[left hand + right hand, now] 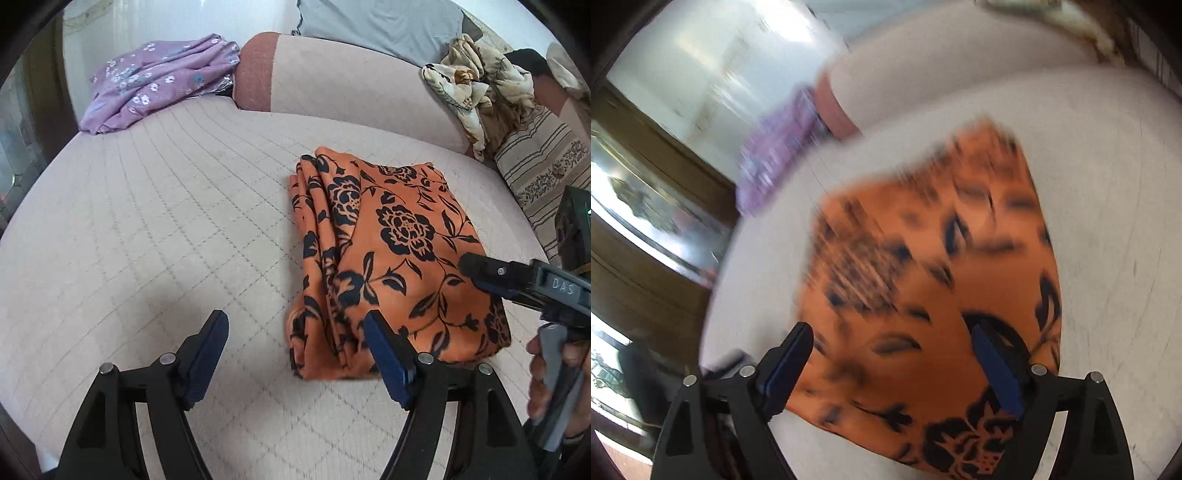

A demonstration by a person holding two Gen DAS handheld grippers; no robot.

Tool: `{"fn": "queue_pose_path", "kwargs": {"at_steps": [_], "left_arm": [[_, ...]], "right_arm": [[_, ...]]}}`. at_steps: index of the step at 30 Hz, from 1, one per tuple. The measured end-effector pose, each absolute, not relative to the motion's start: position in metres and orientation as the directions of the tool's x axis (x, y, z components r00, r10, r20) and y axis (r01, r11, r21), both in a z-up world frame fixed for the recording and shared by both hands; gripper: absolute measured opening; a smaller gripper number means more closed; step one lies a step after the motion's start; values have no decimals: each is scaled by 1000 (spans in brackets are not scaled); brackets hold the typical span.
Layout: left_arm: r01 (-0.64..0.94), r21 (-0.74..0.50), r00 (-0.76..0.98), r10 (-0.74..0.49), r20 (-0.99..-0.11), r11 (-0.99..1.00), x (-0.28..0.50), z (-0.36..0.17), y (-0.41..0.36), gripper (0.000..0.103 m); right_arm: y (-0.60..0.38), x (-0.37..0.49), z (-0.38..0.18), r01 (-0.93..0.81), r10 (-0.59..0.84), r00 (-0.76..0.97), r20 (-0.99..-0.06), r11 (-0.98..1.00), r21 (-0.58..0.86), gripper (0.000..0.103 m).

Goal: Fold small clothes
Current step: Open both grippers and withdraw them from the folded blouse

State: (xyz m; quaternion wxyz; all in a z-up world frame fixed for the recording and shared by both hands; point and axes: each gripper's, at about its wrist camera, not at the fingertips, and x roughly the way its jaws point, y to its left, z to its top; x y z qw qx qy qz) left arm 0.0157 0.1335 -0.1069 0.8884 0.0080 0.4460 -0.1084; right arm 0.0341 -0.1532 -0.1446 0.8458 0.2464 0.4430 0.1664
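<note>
1. An orange cloth [391, 258] with a black flower print lies folded into a thick rectangle on the quilted pale-pink sofa seat [166, 221], toward the seat's right side and short of the backrest [351, 81].
2. The left gripper [295, 328] hangs over the seat's front edge with its fingers [207, 350] spread wide and nothing between the pads. The left finger stands over bare quilting; the right finger overlaps the cloth's near-left corner in the picture (whether it touches the fabric cannot be told).
3. In the left wrist view the right gripper [476, 267] reaches in from the right edge, its dark tip over the right half of the cloth, with a hand [554, 384] around its grey handle.
4. The right wrist view is smeared by motion. There the right gripper's [892, 336] fingers [997, 373] stand wide apart, with the orange cloth [923, 266] filling the space between and beyond them; the pads do not press on it.
5. A purple flowered garment [159, 81] lies crumpled at the seat's far-left corner, against the end of the backrest, well apart from the orange cloth.
6. A cream patterned bundle [476, 88] is draped over the backrest's right end, beside a striped cushion [539, 173].
</note>
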Motion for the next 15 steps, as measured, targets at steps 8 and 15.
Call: {"fn": "queue_pose_path", "kwargs": {"at_steps": [8,15], "left_arm": [[154,-48,670,-140,-729,987,-23,-74,145,88],[185,5,686,-125,-717,983,-50,-64,141,88]], "right_arm": [[-147,-13,-112,-109,427,663,-615,868,485,100],[-159,-29,-120,-32,414,666,-621,848,530,100]]}}
